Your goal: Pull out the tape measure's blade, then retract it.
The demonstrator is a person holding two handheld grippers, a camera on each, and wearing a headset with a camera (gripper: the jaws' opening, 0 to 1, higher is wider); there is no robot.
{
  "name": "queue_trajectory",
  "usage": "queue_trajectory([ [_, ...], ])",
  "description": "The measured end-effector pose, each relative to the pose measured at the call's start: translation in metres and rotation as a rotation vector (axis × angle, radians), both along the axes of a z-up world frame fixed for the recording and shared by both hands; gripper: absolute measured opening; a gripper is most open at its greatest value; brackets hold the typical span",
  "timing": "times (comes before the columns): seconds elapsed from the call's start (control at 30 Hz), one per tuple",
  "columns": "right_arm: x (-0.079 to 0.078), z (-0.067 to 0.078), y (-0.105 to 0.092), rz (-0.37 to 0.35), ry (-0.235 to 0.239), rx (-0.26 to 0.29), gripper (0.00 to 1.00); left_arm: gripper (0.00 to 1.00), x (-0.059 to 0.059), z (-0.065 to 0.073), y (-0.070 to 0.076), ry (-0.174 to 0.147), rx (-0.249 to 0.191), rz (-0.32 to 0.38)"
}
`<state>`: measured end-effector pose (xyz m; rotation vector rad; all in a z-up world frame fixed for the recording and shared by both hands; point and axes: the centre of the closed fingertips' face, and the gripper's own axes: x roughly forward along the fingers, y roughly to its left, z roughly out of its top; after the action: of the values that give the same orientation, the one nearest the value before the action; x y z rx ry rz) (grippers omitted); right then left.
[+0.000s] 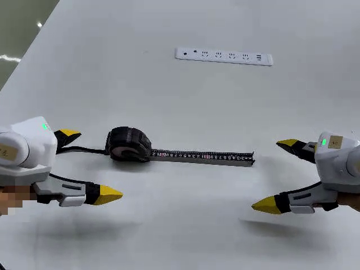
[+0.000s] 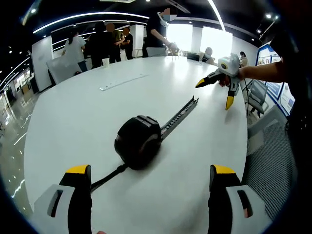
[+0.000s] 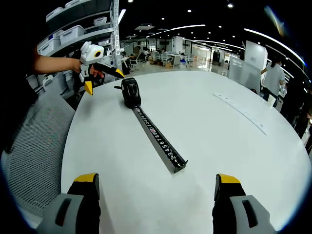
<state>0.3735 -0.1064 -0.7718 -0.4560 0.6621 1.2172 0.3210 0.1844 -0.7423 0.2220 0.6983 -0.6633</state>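
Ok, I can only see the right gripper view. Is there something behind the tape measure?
Observer: Yes. A black strap trails from the tape measure back toward the left gripper.
Child: Is that gripper holding it?
Observer: No. The left gripper view shows its jaws wide open, with the tape measure lying ahead of them, untouched.
Child: And the long white thing?
Observer: A power strip; the head view shows its sockets. It lies beyond the blade, apart from it.
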Motion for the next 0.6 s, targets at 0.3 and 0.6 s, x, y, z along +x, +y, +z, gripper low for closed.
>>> queue_trajectory([
  [0.3,-0.0042,-0.0002,0.0015,-0.053,-0.004,0.033,0.99,0.99,0.0004,0.0010,-0.0014,-0.040,0.002,0.021],
  [0.6,-0.0079,0.0024,0.0034,-0.108,-0.005,0.060,0.99,0.99,-0.0031,0.0027,-0.0096,-0.058,-0.035,0.063],
])
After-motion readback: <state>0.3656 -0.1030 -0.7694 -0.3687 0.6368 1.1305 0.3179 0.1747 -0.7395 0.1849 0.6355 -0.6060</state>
